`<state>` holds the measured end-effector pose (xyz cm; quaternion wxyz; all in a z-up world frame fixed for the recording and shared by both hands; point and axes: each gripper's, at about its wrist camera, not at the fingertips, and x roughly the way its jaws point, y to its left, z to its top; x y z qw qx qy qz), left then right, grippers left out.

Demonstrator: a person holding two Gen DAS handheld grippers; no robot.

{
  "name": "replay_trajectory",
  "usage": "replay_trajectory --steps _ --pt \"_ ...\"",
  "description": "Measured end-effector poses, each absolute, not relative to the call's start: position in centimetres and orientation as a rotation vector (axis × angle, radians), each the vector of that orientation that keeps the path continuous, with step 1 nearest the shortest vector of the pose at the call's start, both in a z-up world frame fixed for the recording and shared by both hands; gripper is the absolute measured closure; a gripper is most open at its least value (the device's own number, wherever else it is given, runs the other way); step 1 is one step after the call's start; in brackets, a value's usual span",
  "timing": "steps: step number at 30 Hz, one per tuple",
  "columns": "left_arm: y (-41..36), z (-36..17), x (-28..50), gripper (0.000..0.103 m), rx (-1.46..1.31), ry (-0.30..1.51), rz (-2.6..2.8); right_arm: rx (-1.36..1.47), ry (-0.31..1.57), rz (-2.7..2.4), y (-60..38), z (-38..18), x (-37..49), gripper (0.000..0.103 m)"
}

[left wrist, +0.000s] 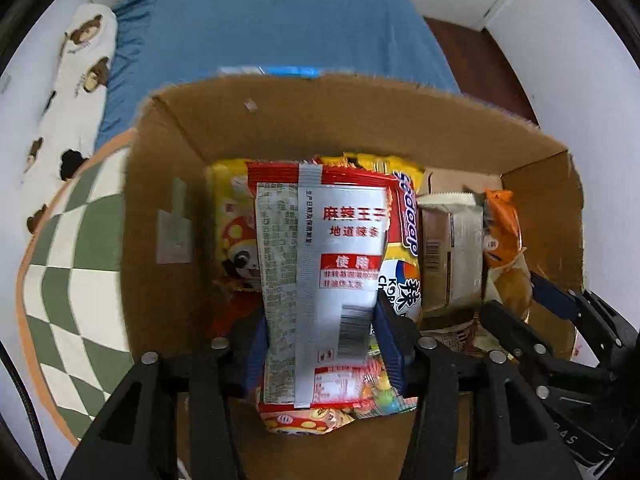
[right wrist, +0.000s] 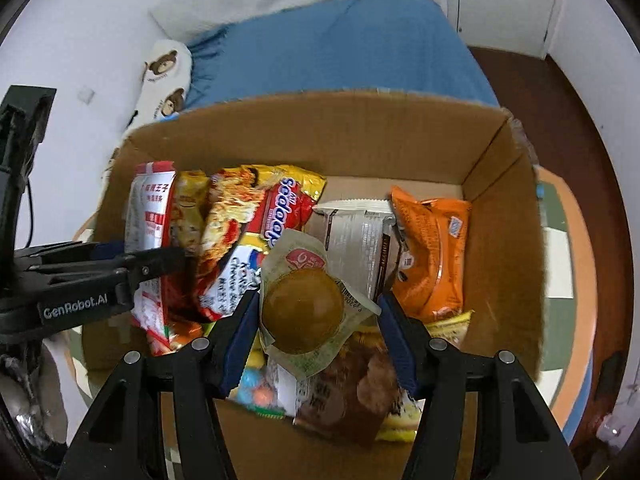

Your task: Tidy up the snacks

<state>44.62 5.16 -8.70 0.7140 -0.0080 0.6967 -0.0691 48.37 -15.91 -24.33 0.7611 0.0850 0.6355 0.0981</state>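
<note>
A cardboard box [left wrist: 320, 120] stands open below both grippers, and snack packets lie in it. My left gripper [left wrist: 320, 312] points straight down and is shut on a red and silver snack packet [left wrist: 320, 240], which hangs over the box's left part. The right wrist view shows that left gripper [right wrist: 136, 258] at the left with the same packet [right wrist: 148, 208]. My right gripper [right wrist: 318, 304] is shut on a round brown bun in a clear wrapper [right wrist: 304, 312], above the middle of the box [right wrist: 340, 136]. Under it lie a yellow-red noodle pack [right wrist: 256, 232], a silver packet [right wrist: 356, 240] and an orange packet [right wrist: 432, 256].
The box sits on a green and white checkered rug [left wrist: 72, 264] with an orange border. Behind it is a bed with a blue sheet [left wrist: 280, 20] and a bear-print pillow [left wrist: 80, 80]. Dark wooden floor [right wrist: 560, 100] and white cabinets are at the right.
</note>
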Motion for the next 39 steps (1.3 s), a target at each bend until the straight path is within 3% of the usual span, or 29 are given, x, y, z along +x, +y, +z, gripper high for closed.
replay_trajectory --steps 3,4,5,7,12,25,39 --pt "5.5 -9.5 45.0 0.030 -0.059 1.562 -0.137 0.188 1.454 0.193 -15.8 -26.3 49.3 0.037" --pt "5.6 -9.7 45.1 0.019 -0.077 1.555 -0.133 0.186 1.482 0.179 -15.9 -26.8 49.5 0.031" --pt "5.8 -9.7 45.1 0.017 -0.085 1.548 -0.127 0.179 1.489 0.169 -16.0 -26.9 49.6 0.019" --pt "5.7 -9.3 44.8 0.014 -0.081 1.508 -0.111 0.145 1.485 0.132 -16.2 -26.8 49.6 0.006" --pt "4.9 -9.3 44.2 0.002 -0.084 1.510 -0.124 0.101 1.471 0.084 -17.1 -26.0 49.4 0.005" --pt "3.4 -5.3 40.8 0.001 -0.038 1.392 -0.094 0.082 1.407 0.030 -19.1 -22.8 46.4 0.005" --pt "3.4 4.0 30.3 0.000 -0.036 1.130 -0.080 0.095 1.159 0.044 -19.7 -13.0 37.7 0.005"
